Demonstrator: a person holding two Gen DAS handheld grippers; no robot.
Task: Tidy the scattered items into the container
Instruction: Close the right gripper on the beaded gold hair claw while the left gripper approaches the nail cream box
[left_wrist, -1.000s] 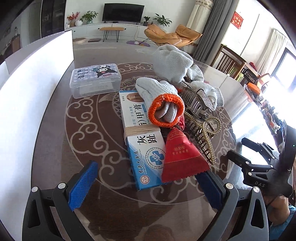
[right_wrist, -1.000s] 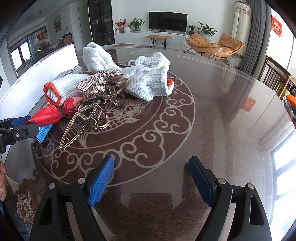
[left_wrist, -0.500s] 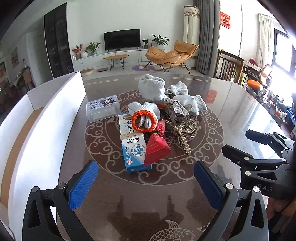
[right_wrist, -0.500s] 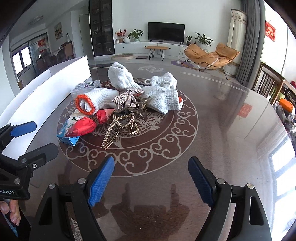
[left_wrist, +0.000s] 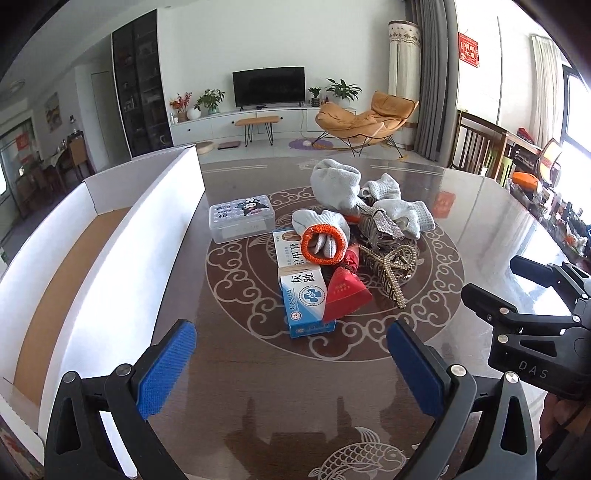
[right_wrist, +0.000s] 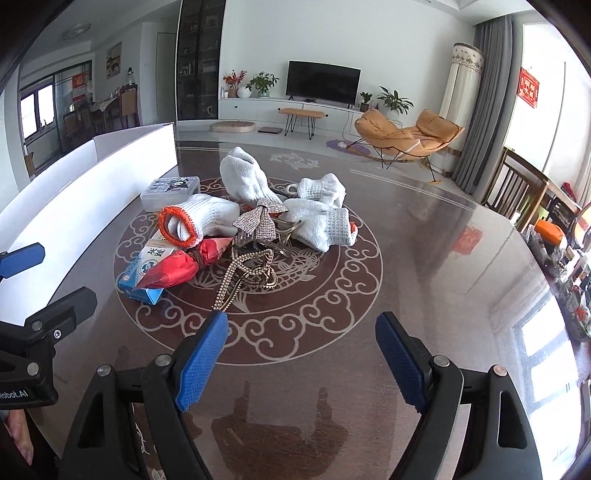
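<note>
A pile lies on the table's middle: a blue-white medicine box (left_wrist: 304, 295) (right_wrist: 142, 267), a red packet (left_wrist: 343, 295) (right_wrist: 177, 269), a white glove with an orange cuff (left_wrist: 321, 236) (right_wrist: 195, 219), other white gloves (left_wrist: 336, 184) (right_wrist: 317, 218), beaded hair clips (left_wrist: 391, 266) (right_wrist: 247, 273) and a clear plastic case (left_wrist: 242, 218) (right_wrist: 170, 190). The white container (left_wrist: 92, 258) (right_wrist: 85, 184) stands to the left. My left gripper (left_wrist: 291, 362) is open and empty, short of the pile. My right gripper (right_wrist: 303, 350) is open and empty, also short of it.
The dark glass table (left_wrist: 480, 221) has a round scroll pattern. Each gripper shows in the other's view, the right one (left_wrist: 535, 314) and the left one (right_wrist: 33, 295). Wooden chairs (right_wrist: 517, 192) stand at the right edge.
Both grippers have pulled back and up from the pile, which now looks smaller and farther. The items have not moved. Both stay open.
</note>
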